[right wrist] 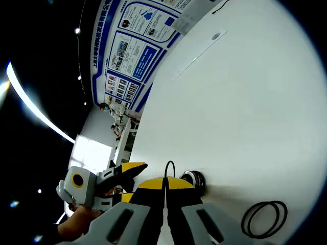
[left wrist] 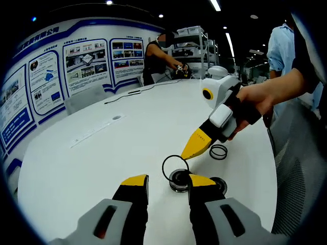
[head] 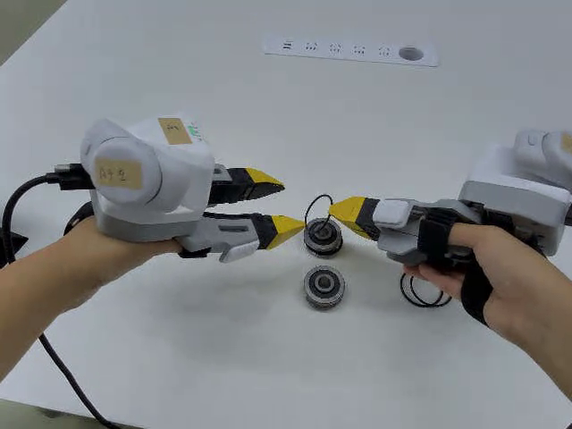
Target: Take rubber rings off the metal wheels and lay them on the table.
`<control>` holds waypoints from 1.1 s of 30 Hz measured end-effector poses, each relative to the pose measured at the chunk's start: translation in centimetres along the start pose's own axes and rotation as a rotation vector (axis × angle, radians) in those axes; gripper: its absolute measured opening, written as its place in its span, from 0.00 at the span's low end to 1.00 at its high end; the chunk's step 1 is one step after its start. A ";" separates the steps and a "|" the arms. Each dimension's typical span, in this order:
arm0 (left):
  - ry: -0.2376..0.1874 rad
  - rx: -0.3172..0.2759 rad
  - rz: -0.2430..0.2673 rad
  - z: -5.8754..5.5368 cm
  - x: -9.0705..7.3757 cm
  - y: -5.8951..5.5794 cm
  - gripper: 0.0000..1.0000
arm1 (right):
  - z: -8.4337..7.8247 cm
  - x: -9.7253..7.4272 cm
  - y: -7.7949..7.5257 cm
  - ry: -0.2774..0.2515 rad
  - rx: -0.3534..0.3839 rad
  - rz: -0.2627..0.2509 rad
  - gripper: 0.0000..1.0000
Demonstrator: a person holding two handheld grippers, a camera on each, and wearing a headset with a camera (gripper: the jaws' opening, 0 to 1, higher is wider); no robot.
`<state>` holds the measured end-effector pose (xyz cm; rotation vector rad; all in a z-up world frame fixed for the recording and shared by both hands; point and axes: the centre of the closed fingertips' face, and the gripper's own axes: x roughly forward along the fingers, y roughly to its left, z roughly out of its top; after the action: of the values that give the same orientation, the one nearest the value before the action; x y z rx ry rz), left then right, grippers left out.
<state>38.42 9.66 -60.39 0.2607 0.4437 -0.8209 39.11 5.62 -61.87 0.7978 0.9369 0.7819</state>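
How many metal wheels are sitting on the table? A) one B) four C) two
C, because one metal wheel sits just behind a second metal wheel on the white table.

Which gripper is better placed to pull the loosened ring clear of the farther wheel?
Right. The right gripper is shut on the rubber ring raised off that metal wheel; the left gripper is open beside it.

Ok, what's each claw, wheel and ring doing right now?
left claw, open, holding nothing.
right claw, shut on the lifted ring.
lifted ring, partly pulled up off the far wheel.
far wheel, flat on the table.
near wheel, flat, untouched.
loose rings, lying on the table.
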 end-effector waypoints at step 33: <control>-0.075 -0.051 0.017 1.7 -1.8 -0.9 0.45 | -0.3 -7.7 -4.6 -0.105 0.054 -0.132 0.02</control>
<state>37.14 9.63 -58.07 0.1861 0.3909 -0.7986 36.97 -2.99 -62.94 0.8074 0.9096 0.5963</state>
